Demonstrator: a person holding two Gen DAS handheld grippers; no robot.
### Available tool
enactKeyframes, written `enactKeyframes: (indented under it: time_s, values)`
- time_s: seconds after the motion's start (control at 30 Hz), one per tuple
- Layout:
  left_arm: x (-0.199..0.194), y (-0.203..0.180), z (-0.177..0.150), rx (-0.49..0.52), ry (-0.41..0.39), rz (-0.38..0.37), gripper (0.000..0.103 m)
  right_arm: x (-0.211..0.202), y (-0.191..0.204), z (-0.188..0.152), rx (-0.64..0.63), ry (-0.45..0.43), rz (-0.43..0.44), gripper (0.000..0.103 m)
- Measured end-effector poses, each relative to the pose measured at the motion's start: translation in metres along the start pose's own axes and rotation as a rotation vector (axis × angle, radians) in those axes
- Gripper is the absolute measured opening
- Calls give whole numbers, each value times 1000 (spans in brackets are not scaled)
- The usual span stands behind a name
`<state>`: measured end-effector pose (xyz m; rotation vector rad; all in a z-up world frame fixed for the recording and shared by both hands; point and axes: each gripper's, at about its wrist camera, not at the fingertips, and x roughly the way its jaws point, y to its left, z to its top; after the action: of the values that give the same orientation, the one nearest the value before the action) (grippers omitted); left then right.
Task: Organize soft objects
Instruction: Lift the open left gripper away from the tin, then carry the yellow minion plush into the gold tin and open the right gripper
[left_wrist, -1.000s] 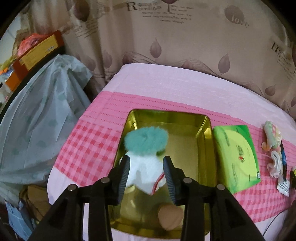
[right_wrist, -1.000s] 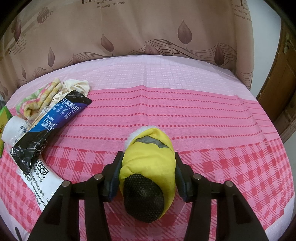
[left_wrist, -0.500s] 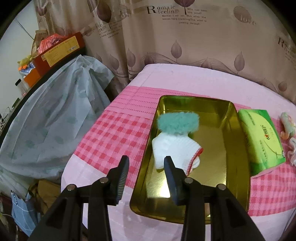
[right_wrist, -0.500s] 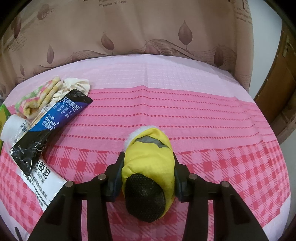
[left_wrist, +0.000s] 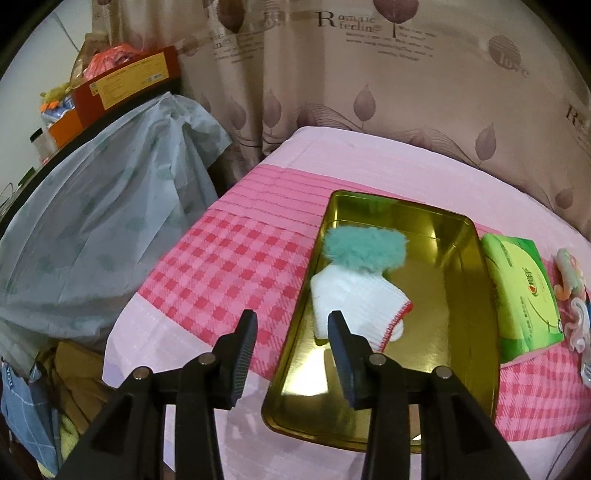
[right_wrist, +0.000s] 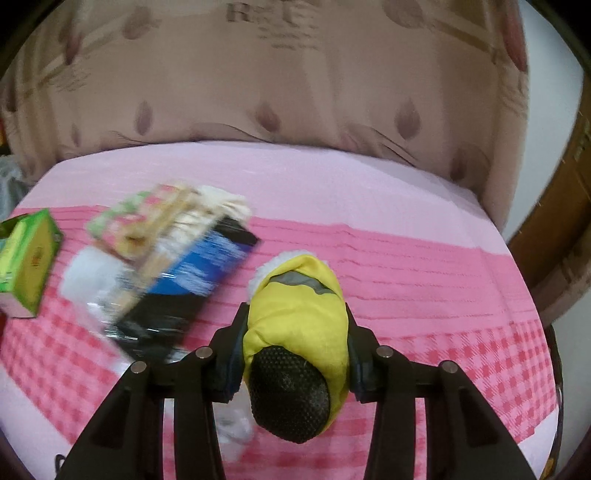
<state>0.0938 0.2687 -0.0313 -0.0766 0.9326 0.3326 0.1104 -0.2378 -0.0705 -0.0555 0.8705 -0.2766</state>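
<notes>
Clamping the yellow sock (right_wrist: 299, 314) in our right gripper (right_wrist: 295, 354), above the cloth (right_wrist: 406, 266), likely bound for the tray (left_wrist: 476, 295). One white sock (left_wrist: 354, 302) lies in that tray already. Left gripper (left_wrist: 291, 339) hangs apart, empty. We count two socks, one tray, one tissue pack (left_wrist: 521, 295), one blue pouch (right_wrist: 192, 288).

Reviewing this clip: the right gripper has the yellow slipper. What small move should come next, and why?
Probably carry the yellow slipper, clamped in the right gripper, leftward toward the gold tray. The white sock with teal cuff already lies in it, and the left gripper is open and empty.
</notes>
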Motion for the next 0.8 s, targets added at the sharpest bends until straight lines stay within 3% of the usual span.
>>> enactKeyframes:
  time_s: [0.33, 0.8]
  values:
    - [-6, 18, 1, -88, -21, 52, 40, -36, 62, 8, -124, -48, 149, 41]
    - [-5, 47, -2, -205, -4, 91, 41, -103, 185, -15, -342, -85, 462, 41]
